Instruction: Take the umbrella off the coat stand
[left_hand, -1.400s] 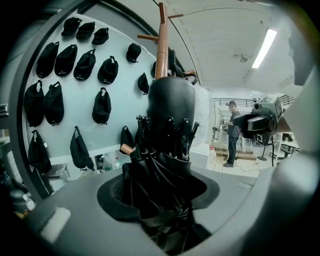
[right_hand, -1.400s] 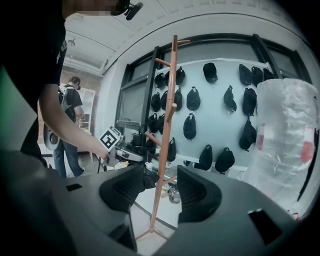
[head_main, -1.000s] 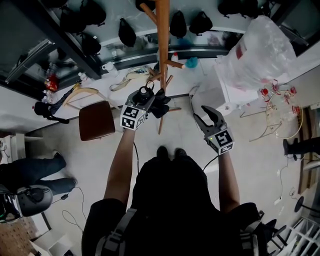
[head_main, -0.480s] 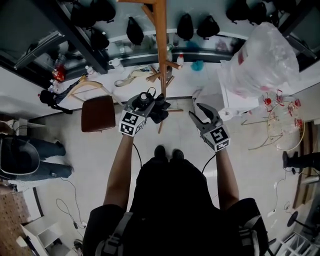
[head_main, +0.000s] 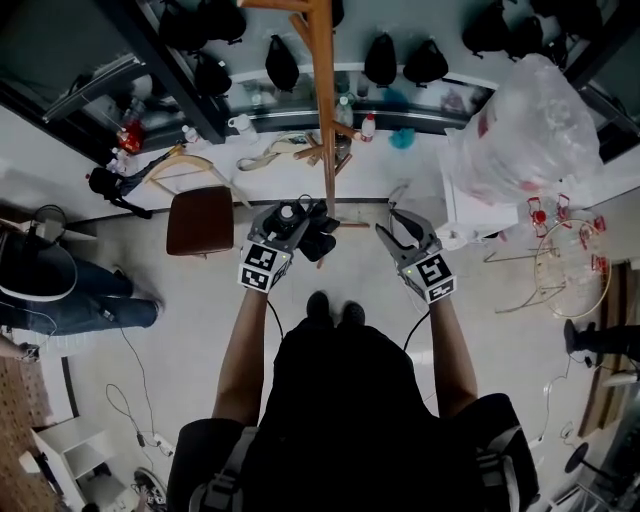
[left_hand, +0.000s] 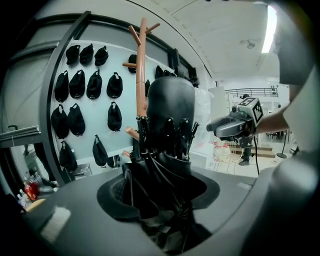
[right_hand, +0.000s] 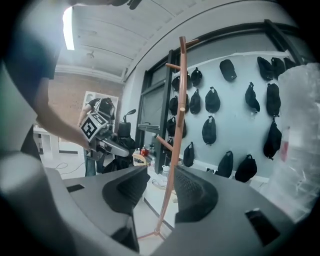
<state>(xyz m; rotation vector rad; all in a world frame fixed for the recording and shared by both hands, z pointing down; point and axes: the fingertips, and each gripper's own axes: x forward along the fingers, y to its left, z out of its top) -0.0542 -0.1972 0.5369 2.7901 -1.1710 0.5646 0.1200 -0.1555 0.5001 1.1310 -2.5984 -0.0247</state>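
So the umbrella (left_hand: 168, 150) is folded up, black, and sitting right in the left gripper (head_main: 302, 220). The jaws are about half closed and clamped onto the bunched fabric low on it. Its long axis runs up and across the jaws, so in the left gripper view it stands roughly upright with the rounded end on top and the rib tips showing just under that.

The thing that matters is the coat stand (head_main: 325, 120). The pole is just beyond the umbrella, on the far side from the person. From the head view the two are very close, near enough that I can't tell whether they touch or whether a strap is hooked on a peg (left_hand: 131, 133). My guess is the move has to be a pull back toward the body, away from the pole, keeping that upright axis clear of the pegs.

The right gripper (right_hand: 160, 187) is off to the other side of the pole, well apart from the umbrella. Its jaws have just been closing a little, but there's a clear gap between them. Nothing is in it, and you only see the pole far behind. So the left hand is the near one here.
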